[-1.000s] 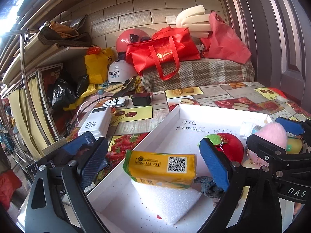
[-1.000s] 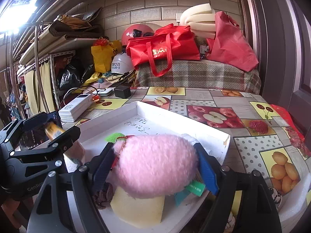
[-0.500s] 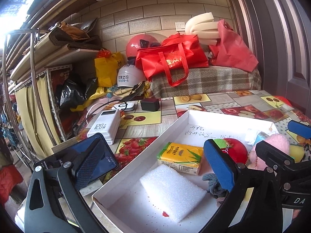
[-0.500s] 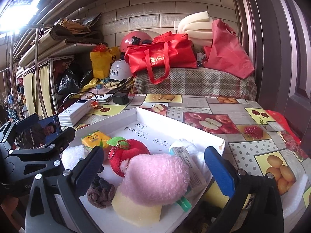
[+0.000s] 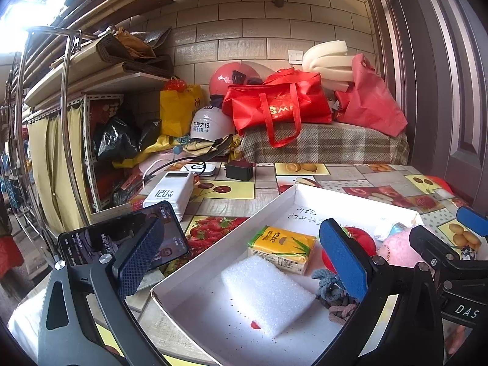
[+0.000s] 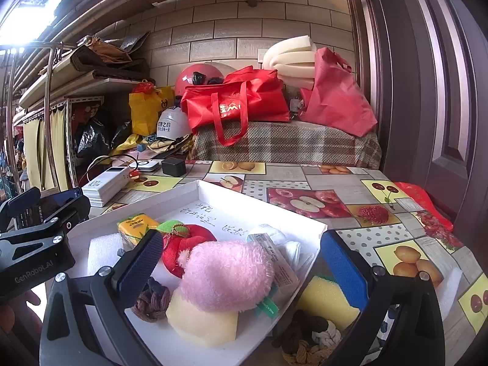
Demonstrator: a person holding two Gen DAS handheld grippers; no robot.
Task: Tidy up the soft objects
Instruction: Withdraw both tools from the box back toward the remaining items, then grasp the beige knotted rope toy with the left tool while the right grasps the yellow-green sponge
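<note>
Both tongs [image 5: 244, 262] [image 6: 244, 262] apart – fluffy pink plush [image 6: 227, 274] loose in white tray [image 6: 195, 190].

The right gripper [image 6: 241, 262] stands wide open, its blue fingers [image 6: 343, 270] well clear of the pink plush toy [image 6: 227, 274]. The toy rests on a pale yellow sponge [image 6: 201, 320] in the white tray [image 6: 189, 192], beside a red plush apple [image 6: 183, 247]. A yellow-green sponge [image 6: 328, 300] lies on the tabletop [image 6: 341, 180] outside the tray.
</note>
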